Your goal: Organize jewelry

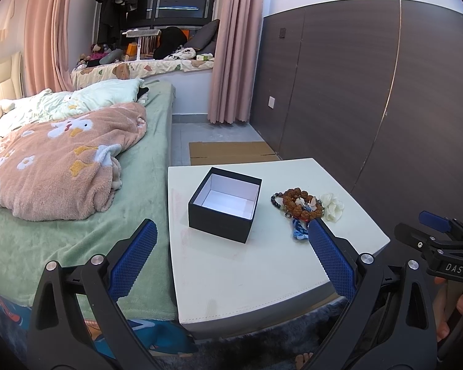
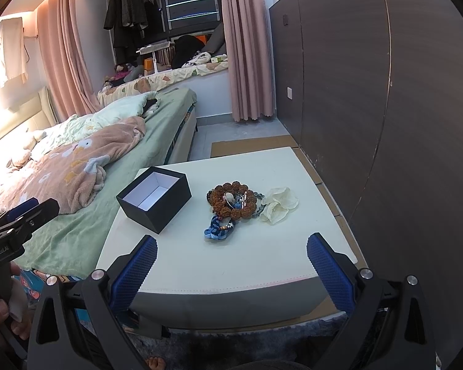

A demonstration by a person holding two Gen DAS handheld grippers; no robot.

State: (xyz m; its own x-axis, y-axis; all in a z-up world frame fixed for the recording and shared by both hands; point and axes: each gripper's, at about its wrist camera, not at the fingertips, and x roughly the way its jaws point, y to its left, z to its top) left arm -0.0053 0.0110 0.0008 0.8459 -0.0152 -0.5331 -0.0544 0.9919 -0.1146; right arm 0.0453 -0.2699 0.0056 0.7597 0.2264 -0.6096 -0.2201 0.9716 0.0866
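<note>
In the left wrist view, the left gripper (image 1: pixel 231 240) filled the lower part of the frame with its blue-padded fingers spread wide and pinching nothing, above the near half of the low white padded table (image 1: pixel 256 277). An open black cardboard box with a white lining (image 1: pixel 228 203) stood at centre frame, and to its right lay the jewelry: a chunky brown seed-bead bracelet (image 1: pixel 302 203) piled on a dark round-bead bracelet (image 1: pixel 276 200), a blue braided cord bracelet (image 1: pixel 298 231) just below, and a cream fabric scrunchie (image 1: pixel 332 206) touching the pile's right side. The right gripper (image 1: pixel 438 225) showed at the right edge; whether it was spread could not be told there. In the right wrist view, the right gripper (image 2: pixel 231 243) also stood wide apart and empty, low in the frame. The box (image 2: pixel 154 199) sat left of centre, apart from the brown bracelet (image 2: pixel 233 202), the blue cord (image 2: pixel 217 229) and the scrunchie (image 2: pixel 277 205), all on the table (image 2: pixel 231 262). The green-sheeted bed (image 2: pixel 86 225) lay at left.
</note>
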